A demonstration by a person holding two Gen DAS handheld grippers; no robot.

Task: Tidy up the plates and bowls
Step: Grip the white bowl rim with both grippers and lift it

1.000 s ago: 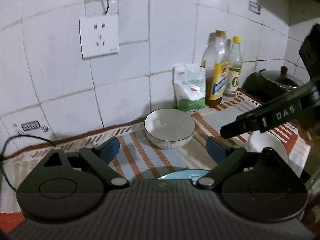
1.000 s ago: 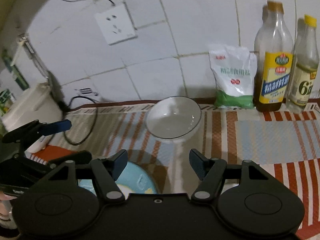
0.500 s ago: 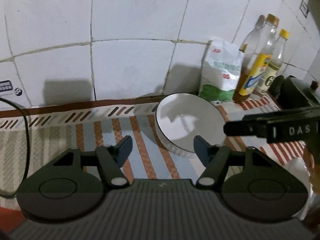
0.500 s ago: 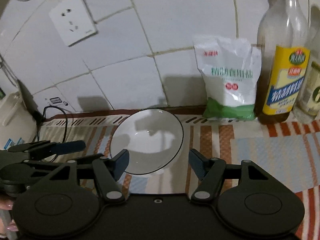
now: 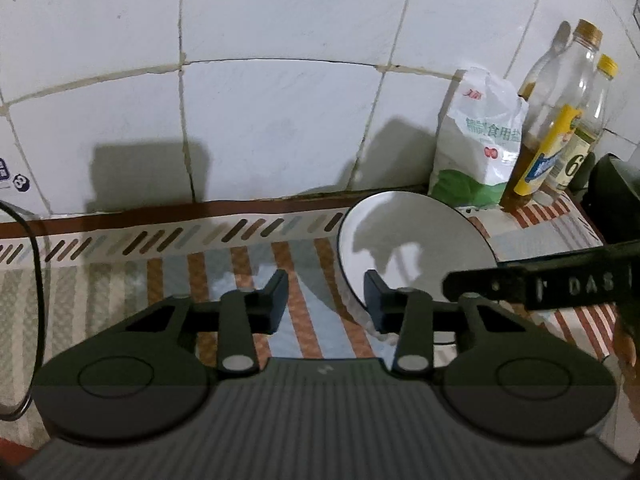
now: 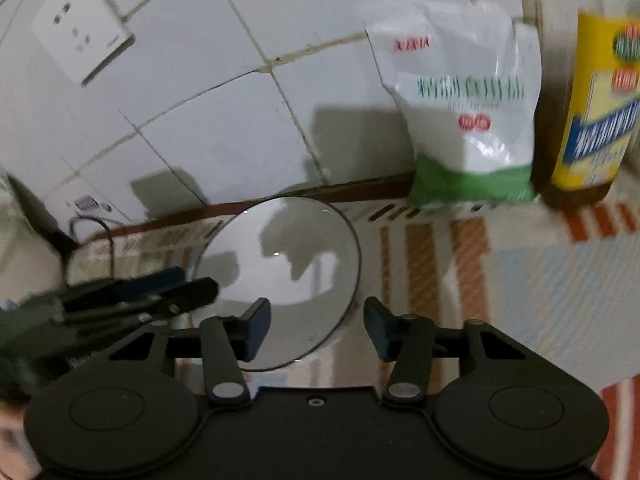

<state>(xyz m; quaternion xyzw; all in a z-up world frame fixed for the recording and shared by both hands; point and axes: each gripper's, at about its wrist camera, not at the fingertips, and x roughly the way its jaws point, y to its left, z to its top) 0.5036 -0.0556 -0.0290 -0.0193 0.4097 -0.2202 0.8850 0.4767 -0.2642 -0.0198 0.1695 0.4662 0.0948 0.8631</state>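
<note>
Left wrist view first: the left tongs (image 5: 326, 300) hang released, jaws spread wide with nothing between them, low over the striped cloth that covers the worktop (image 5: 168, 276). The white bowl (image 5: 416, 248) sits toward the back edge of the worktop, just ahead and to the right of the tongs; the right-hand fingertip overlaps the bowl's near rim in the picture, though whether it touches is impossible to tell. Behind the bowl, against the tiled wall (image 5: 260, 120), stand a white-and-green bag (image 5: 476, 148) and two bottles, a yellow-labelled one (image 5: 548, 136) and a smaller one (image 5: 588, 128) beside it. The right tongs (image 5: 540, 286) reach in from the right edge, over the bowl's right side. A black cable (image 5: 36, 292) loops at the left edge.

Over to the right wrist view, somewhat blurred: the right tongs (image 6: 318, 328) are released too, jaws wide apart, and the bowl (image 6: 280, 276) lies right in front, its near rim sitting between the two fingertips. The left tongs (image 6: 168, 292) poke in from the left, close to the bowl's left rim. The bag (image 6: 460, 112) and the yellow-labelled bottle (image 6: 588, 92) stand at the back right, and a wall socket (image 6: 80, 36) shows up on the tiles at top left.
</note>
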